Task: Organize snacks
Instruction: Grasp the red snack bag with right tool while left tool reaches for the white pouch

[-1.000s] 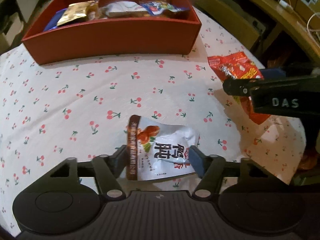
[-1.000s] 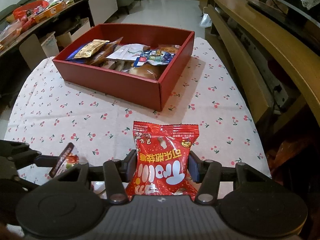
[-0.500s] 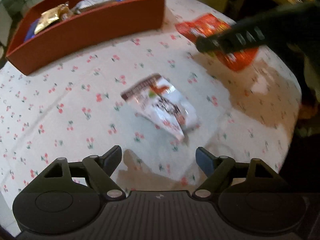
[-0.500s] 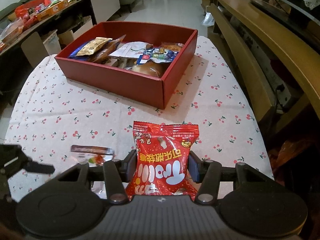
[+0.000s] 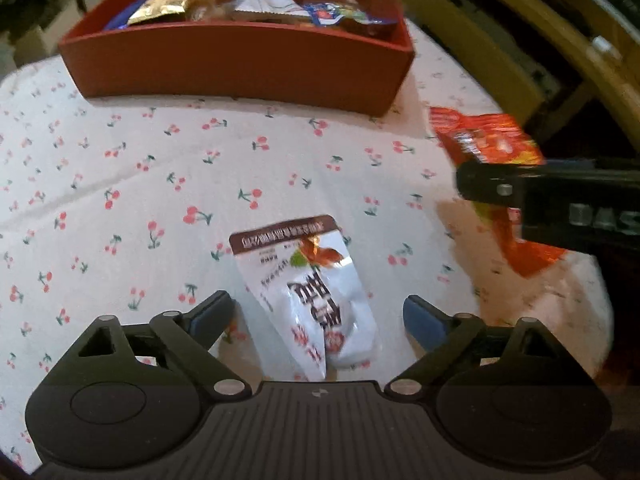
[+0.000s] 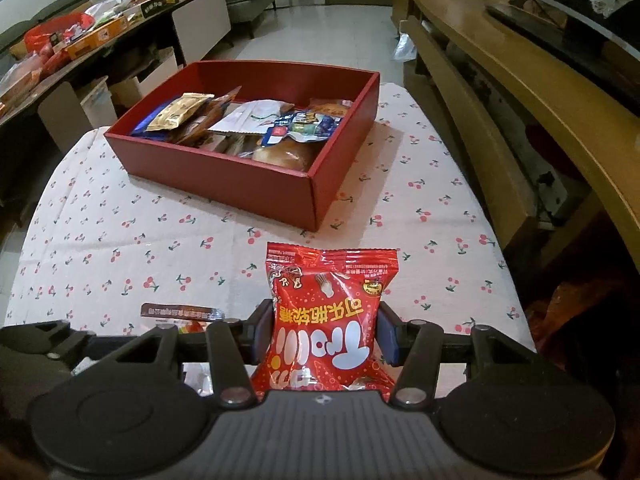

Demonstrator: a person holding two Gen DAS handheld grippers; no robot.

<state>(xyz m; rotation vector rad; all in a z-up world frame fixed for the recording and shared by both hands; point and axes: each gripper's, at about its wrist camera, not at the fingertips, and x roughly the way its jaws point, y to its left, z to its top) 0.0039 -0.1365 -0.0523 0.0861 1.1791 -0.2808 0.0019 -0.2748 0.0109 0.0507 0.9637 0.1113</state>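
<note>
Right tool [image 6: 325, 330] is pinching the red gummy bag [image 6: 328, 320] by its sides, above the surface [image 6: 120, 240], red box [image 6: 256, 184] at 12 o'clock. Left tool [image 5: 318, 316] is spread, straddling the white packet [image 5: 316, 292] lying flat, not gripping. Risks: slick puffy bag slipping from the pinch during carry; white packet sitting skewed, so closing could catch only a corner; tools colliding, being close.

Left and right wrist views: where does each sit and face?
Left wrist: on the left gripper, facing the white snack packet between its open fingers.
Right wrist: on the right gripper, facing the red box, fingers clamping the red candy bag.
Shared: box, both packets, cherry tablecloth.
</note>
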